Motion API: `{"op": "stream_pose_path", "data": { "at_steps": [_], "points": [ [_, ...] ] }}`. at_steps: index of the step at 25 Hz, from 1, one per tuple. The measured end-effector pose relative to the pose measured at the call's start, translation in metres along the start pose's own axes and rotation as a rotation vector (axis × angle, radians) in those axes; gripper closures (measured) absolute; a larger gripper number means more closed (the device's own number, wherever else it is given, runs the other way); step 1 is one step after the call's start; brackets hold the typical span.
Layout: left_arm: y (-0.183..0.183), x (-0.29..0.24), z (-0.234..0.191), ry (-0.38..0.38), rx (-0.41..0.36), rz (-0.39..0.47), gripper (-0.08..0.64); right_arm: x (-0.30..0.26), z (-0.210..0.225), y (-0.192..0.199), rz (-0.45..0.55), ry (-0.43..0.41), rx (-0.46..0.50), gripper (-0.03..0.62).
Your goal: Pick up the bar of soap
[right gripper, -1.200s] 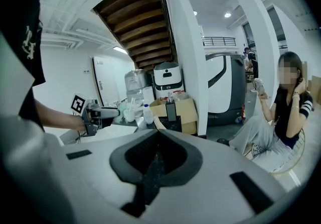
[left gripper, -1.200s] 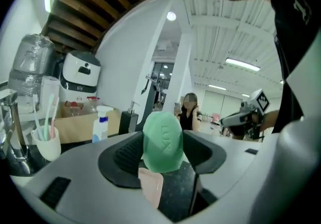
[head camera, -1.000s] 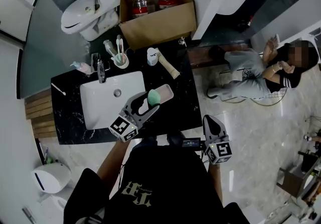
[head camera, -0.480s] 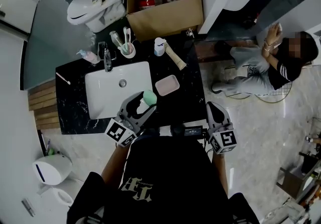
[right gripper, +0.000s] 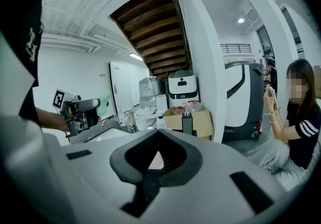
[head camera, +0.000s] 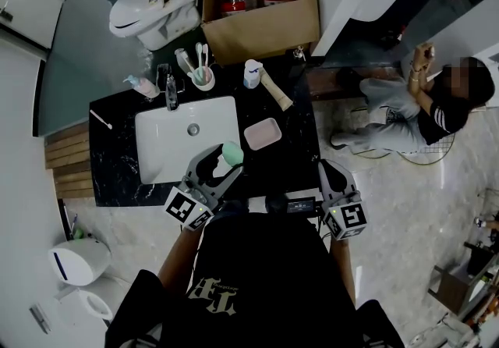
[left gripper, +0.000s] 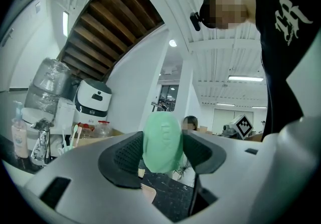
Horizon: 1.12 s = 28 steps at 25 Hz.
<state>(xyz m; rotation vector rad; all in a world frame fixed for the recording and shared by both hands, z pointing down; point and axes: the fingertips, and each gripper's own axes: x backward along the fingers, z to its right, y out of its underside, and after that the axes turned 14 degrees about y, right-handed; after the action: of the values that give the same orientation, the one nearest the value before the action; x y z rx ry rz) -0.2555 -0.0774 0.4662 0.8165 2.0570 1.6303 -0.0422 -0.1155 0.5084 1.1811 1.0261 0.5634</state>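
- Right gripper (head camera: 327, 170): nearest item, held off the counter's front right corner, close to the person's body. In the right gripper view (right gripper: 156, 160) its jaws meet at the tips with nothing between them.
- Left gripper (head camera: 226, 161): over the front edge of the counter (head camera: 290, 158), at the sink's front right corner. It is clamped on the bar of soap.
- Bar of soap (head camera: 231, 153): green and oval, sitting between the left gripper's jaws. In the left gripper view (left gripper: 162, 141) its long axis stands upright, the pads press its two long sides, and its stamped face looks back at the camera. It appears to be clear of the counter. The left gripper alone has it; the right is well apart, to its right.
- Soap dish (head camera: 263, 133): pink and empty, just beyond the soap and to its right, beside the sink.
- Sink (head camera: 168, 126): white, set in the counter's left half.
- Back edge of the counter: tap (head camera: 171, 94), toothbrush cup (head camera: 203, 78), white bottle (head camera: 253, 72).
- Beyond the counter: cardboard box (head camera: 261, 30), toilet (head camera: 144, 15).
- Judgement: the pick-up looks done, leaving only a steady hold.
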Motion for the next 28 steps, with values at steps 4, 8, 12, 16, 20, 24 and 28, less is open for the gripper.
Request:
{"op": "stream_pose_path", "data": {
  "at_steps": [4,8,12,16,20,24,28],
  "points": [
    [-0.0020,0.0000,0.0014,-0.004,0.001,0.006,0.299,0.0002,-0.0011,-0.0011,-0.003,-0.007,0.006,0.583],
    [-0.0015,-0.0011,0.0020,-0.004,-0.001,0.007,0.299,-0.0001,-0.0005,-0.0026,0.002,-0.009,0.018,0.583],
    [0.0003,-0.0015,0.0017,-0.011,0.002,0.004,0.299,-0.0007,0.0009,-0.0012,-0.009,-0.001,0.021,0.583],
    [0.0011,-0.0021,0.0011,-0.015,0.006,0.012,0.299,0.0003,-0.0001,-0.0007,-0.005,-0.012,0.035,0.583],
    [0.0012,-0.0029,-0.0002,-0.015,-0.001,0.014,0.299,-0.0010,-0.0006,-0.0017,-0.007,-0.009,0.040,0.583],
    [0.0012,-0.0027,0.0009,-0.015,0.004,0.017,0.299,-0.0003,-0.0018,0.0014,-0.014,-0.016,0.046,0.583],
    [0.0028,-0.0026,0.0008,-0.017,0.016,0.022,0.299,-0.0009,-0.0022,0.0018,-0.024,-0.017,0.046,0.583]
  ]
}}
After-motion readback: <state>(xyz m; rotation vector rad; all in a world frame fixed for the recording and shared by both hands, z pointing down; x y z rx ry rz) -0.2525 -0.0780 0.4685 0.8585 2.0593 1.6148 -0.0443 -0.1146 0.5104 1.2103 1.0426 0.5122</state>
